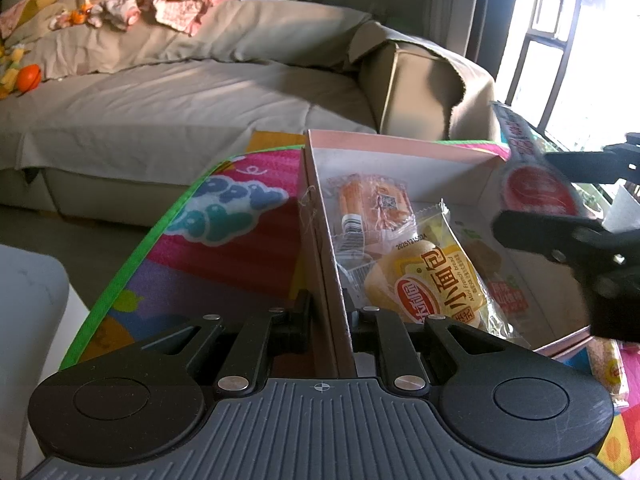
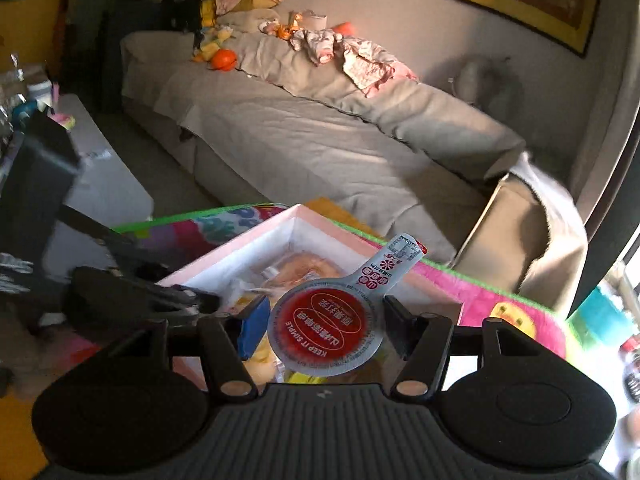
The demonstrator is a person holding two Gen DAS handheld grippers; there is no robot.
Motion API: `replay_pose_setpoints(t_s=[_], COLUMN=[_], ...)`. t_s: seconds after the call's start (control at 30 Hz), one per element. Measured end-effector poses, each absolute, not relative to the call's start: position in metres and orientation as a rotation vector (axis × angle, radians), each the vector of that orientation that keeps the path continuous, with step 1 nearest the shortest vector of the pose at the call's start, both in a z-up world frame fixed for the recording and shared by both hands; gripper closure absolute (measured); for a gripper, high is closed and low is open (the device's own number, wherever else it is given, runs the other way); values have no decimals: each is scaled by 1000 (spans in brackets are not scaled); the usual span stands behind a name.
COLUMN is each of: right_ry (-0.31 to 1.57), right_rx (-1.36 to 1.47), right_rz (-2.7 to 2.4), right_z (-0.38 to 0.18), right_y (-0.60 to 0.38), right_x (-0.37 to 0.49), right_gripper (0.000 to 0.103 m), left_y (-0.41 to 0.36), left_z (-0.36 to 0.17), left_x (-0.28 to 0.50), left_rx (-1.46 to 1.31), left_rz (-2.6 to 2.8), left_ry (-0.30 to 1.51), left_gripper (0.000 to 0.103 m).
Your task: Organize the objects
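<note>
Pink card forms the open box [image 1: 400,148], which sits on a bright play mat [image 1: 224,232] with a green edge, near a grey sofa [image 1: 160,92]. The left gripper [image 1: 328,316] has its jaws together, clamped on the box's near-left wall, one finger outside and one inside. Inside the box lie wrapped snacks: a yellow mini bread packet [image 1: 432,284] nearest the gripper and an orange-printed clear packet [image 1: 372,204] farther back. Another snack packet [image 1: 612,364] lies on the mat just outside the box's near-right corner.

The right gripper [image 2: 324,324] holds a round, red-faced snack pack [image 2: 326,328] with a long white tab pointing away toward the sofa; its jaws stand partly apart, clamped on the pack's left and right edges. In the right wrist view the pack hangs over the near part of the box, above the bread packets. In the left wrist view the same pack [image 1: 536,184] and right gripper [image 1: 568,208] show blurred at the right, over the box's far-right side.

Toys and crumpled clothes [image 2: 340,52] lie along the sofa's back.
</note>
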State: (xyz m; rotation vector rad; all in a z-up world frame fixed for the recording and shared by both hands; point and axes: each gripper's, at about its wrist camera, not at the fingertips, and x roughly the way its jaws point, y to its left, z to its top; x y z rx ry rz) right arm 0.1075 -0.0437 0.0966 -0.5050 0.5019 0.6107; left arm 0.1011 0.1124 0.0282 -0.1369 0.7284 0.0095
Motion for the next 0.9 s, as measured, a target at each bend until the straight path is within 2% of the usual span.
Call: replay_pose_setpoints(t_s=[0.07,0.2,0.37,0.53,0.7,0.9], right_ry=[517,537,554,621,695,806], right_rx=[-495,-450,-418,-312,-222,-36], right_rz=[604,591,562,455,276,190], right_z=[95,96,95,86,68,40], right_y=[-45,-57,-84,-135,-191,-233], right_x=[115,114,93,72,49,22], right_gripper=[41,27,19,16,6,1], left_y=[112,112,112,111,109,110], left_z=[28,28,28,29,30,30], left_x=[101,101,101,103,104,102], left_rx=[-137,-136,-137,-120,-106,-95], left_rz=[9,10,10,15,22,25], left_ry=[728,728,729,737,745,743], left_gripper=[87,87,87,88,88,89])
